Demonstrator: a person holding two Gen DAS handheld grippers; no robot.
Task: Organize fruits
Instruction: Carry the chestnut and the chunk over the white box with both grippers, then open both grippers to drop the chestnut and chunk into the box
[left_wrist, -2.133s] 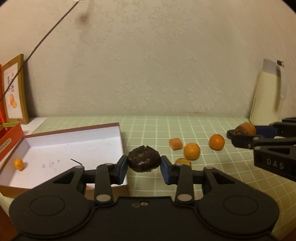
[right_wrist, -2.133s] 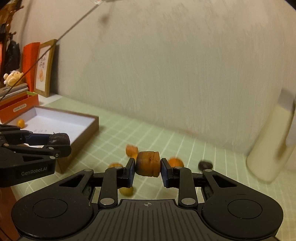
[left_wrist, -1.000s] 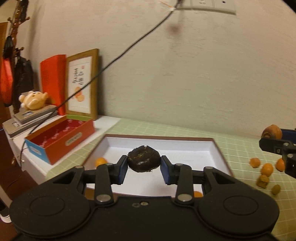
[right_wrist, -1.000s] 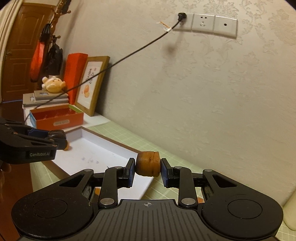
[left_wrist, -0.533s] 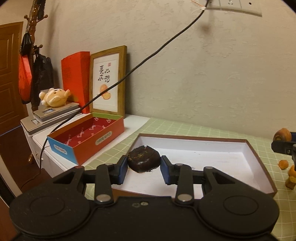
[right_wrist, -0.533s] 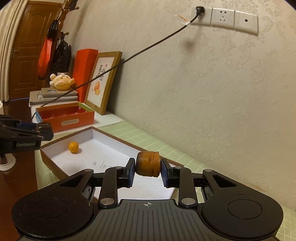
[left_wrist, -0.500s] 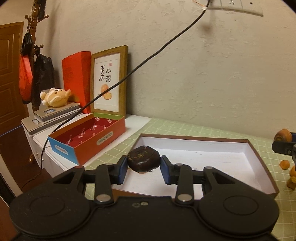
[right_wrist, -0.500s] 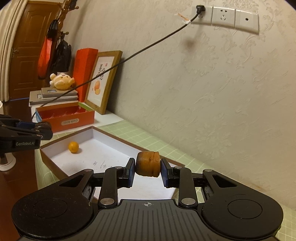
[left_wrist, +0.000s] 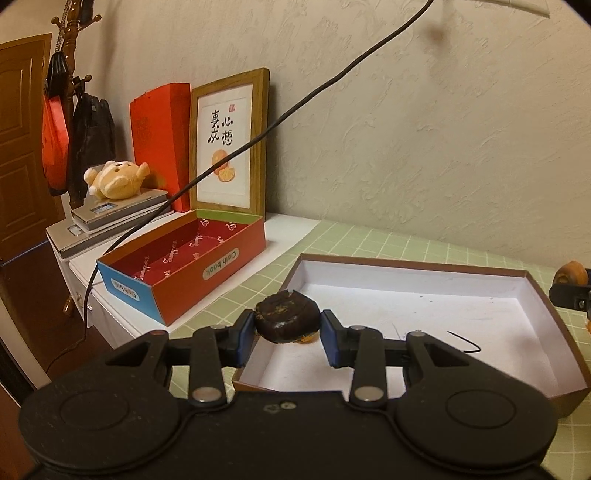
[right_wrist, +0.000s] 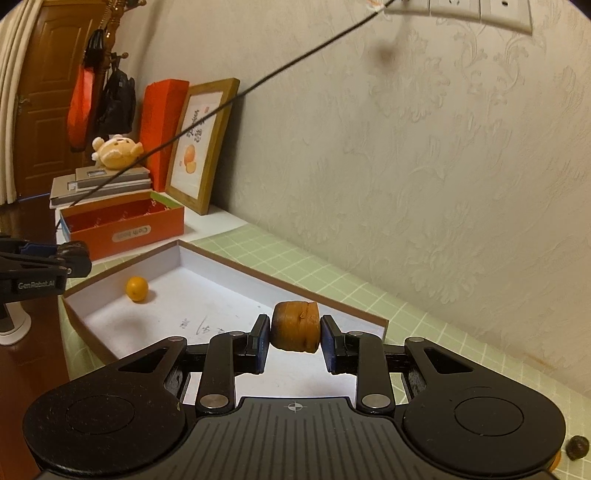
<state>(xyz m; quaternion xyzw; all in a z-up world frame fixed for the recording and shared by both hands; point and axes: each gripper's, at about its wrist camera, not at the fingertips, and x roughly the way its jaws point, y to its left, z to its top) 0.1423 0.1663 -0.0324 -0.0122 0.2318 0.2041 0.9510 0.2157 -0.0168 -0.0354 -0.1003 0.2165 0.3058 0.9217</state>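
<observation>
Black cable (left_wrist: 295, 107) slants over red box (left_wrist: 184, 258) beside tray (left_wrist: 406, 266).

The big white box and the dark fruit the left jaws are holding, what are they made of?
The white box looks like stiff cardboard: thin brown walls, matte white paper lining with pen marks. The dark fruit, pinched in the left gripper, looks like real, dried or overripe fruit: wrinkled, blackish skin with a dull sheen, though it could be a model.

Green-checked mat (left_wrist: 369, 240), white-lined brown box (left_wrist: 532, 295), red box (left_wrist: 236, 251).
</observation>
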